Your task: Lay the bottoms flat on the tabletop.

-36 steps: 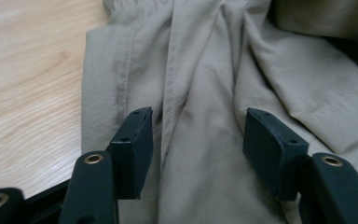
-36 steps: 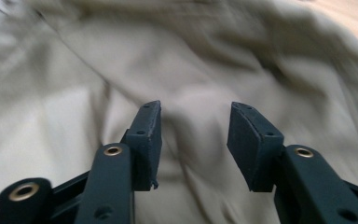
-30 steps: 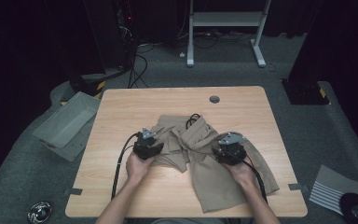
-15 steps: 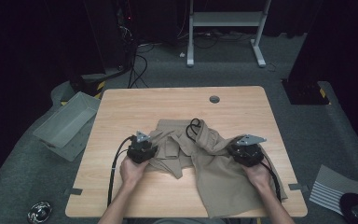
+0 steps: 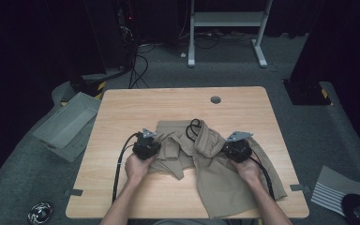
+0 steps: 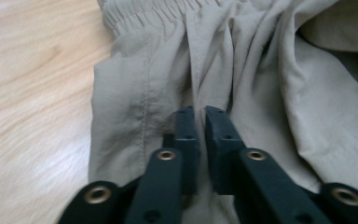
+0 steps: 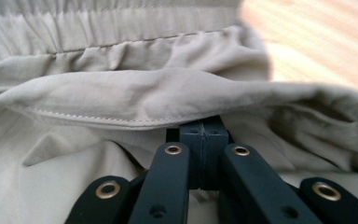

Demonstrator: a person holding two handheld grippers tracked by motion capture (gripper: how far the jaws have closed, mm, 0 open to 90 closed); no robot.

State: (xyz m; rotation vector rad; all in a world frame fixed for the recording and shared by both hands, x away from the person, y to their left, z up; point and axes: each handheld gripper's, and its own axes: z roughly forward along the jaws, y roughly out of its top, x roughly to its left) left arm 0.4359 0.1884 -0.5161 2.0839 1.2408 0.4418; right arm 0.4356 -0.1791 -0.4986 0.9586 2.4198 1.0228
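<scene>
A khaki garment point(image 5: 215, 173) with an elastic waistband and a black drawstring point(image 5: 194, 126) lies crumpled on the wooden table point(image 5: 136, 108). My left gripper point(image 5: 151, 143) sits at its left edge. Its jaws have just been closing and now pinch a ridge of the cloth point(image 6: 242, 70) between the left gripper's point(image 6: 200, 112) pads. My right gripper point(image 5: 229, 144) rests on the garment's right half. The right gripper point(image 7: 203, 126) is shut, its tips tucked under a stitched hem fold point(image 7: 121, 100) of the cloth.
A grey bin point(image 5: 65, 124) stands on the floor left of the table. A round cable hole point(image 5: 215, 99) sits near the table's far edge. A white metal stand point(image 5: 225, 18) and cables lie beyond. Bare wood surrounds the garment.
Both grippers spread apart half a second ago and have since come back inward. The cloth between them now stands bunched into a ridge under the drawstring.
</scene>
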